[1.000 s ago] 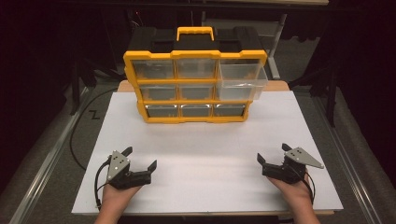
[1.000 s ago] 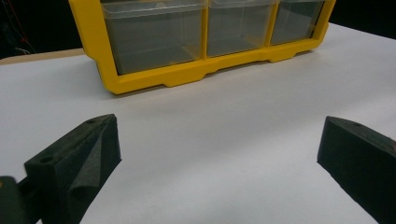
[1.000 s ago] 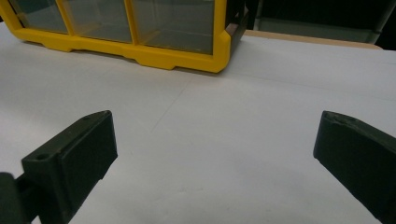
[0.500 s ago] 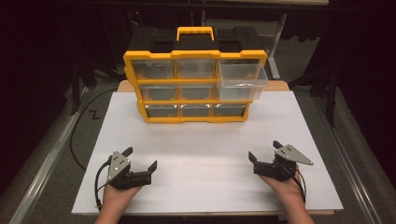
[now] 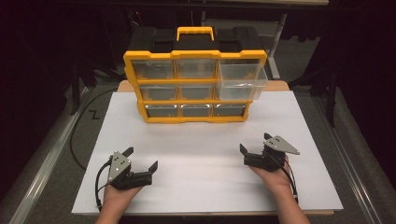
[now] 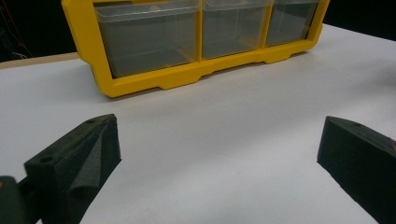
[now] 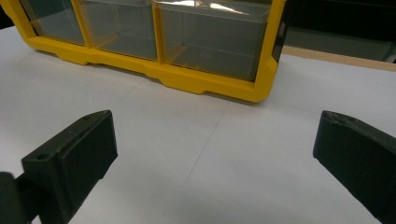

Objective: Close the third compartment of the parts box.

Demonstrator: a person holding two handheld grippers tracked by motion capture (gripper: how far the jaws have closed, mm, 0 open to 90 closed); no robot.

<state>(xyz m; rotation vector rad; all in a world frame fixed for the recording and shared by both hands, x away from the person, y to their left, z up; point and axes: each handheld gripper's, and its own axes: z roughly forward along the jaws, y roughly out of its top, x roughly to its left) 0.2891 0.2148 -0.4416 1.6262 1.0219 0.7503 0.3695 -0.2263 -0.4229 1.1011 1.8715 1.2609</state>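
A yellow and black drawer cabinet (image 5: 194, 79) with clear plastic drawers stands at the back middle of the white table (image 5: 205, 154). Its top right drawer (image 5: 240, 77) is pulled out toward me; the other drawers sit flush. My left gripper (image 5: 140, 161) rests near the front left of the table, open, with nothing between its jaws. My right gripper (image 5: 254, 145) is at the front right, open and empty too. In the left gripper view the cabinet's bottom row (image 6: 196, 32) lies ahead; the right gripper view looks at the cabinet's lower right corner (image 7: 261, 70).
A black cable (image 5: 81, 135) loops on the floor left of the table. A metal rail (image 5: 42, 172) runs along the left side. A wide stretch of bare table lies between the grippers and the cabinet.
My right gripper has moved left and forward toward the cabinet. The left gripper has stayed where it was.
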